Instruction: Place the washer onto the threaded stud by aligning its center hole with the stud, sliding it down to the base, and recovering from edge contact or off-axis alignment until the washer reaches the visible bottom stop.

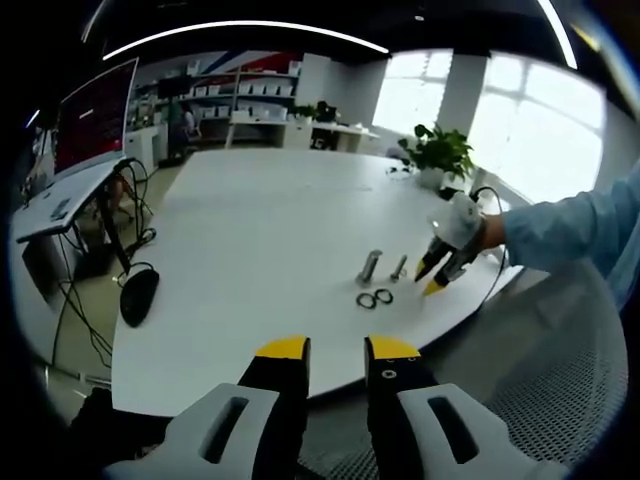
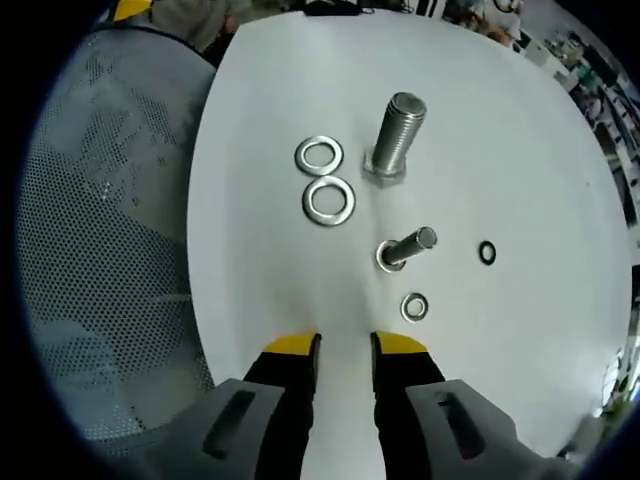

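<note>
White and broad, the table (image 1: 250, 250) stands in a bright office with windows, shelving at the far end, a potted plant (image 1: 438, 152) and a monitor (image 1: 95, 112) on a side desk at the left.

In the right gripper view the large threaded stud (image 2: 397, 135) stands upright on its hex head, with two large washers (image 2: 326, 180) lying flat just to its left, touching or nearly touching each other. Nearer, a small bolt (image 2: 408, 247) also stands upright. A small washer (image 2: 415, 306) lies flat just near of it, and a small dark ring (image 2: 487, 253) lies to its right.

The right gripper (image 2: 345, 345) hovers near the table's edge, its jaws slightly parted and empty. The left gripper (image 1: 337, 348) hangs off the near edge over a mesh chair (image 1: 560, 370), its jaws narrowly apart and holding nothing. Across the table the right gripper (image 1: 437, 275) appears beside the studs, held by a hand in a light blue sleeve (image 1: 570, 225).
</note>
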`<state>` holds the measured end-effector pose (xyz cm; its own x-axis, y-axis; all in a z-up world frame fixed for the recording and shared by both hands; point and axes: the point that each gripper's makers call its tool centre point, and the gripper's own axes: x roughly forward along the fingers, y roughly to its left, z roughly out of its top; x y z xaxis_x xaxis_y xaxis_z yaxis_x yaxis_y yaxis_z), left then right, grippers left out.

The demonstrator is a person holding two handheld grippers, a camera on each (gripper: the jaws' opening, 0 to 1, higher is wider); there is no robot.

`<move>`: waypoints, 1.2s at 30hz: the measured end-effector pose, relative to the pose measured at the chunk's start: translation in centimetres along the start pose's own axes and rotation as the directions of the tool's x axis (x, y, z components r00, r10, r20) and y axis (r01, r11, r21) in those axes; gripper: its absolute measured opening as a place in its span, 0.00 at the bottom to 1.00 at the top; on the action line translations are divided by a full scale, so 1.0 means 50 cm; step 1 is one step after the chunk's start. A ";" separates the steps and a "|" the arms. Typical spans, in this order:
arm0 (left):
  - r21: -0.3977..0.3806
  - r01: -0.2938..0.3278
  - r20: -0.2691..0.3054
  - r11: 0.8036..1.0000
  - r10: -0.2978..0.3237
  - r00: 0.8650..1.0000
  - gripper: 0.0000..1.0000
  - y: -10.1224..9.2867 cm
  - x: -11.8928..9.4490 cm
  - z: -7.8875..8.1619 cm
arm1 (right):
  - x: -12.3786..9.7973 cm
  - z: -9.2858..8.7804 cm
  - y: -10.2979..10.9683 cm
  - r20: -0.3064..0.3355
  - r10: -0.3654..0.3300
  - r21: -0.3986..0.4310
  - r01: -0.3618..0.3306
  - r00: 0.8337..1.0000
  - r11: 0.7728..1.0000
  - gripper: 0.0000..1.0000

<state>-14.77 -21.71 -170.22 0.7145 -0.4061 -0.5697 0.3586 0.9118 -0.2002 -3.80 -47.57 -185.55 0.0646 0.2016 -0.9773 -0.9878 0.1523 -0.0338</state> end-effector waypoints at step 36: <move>0.001 -0.001 -0.005 1.000 0.001 1.000 0.19 0.001 0.000 -0.003 | 0.001 -0.020 -0.087 0.201 -0.113 0.326 0.042 0.973 0.944 0.68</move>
<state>-14.84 -21.65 -170.34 0.7120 -0.4050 -0.5737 0.3585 0.9121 -0.1989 0.37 -49.17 -185.68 0.2027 0.3738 -0.9051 -0.8837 0.4680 -0.0047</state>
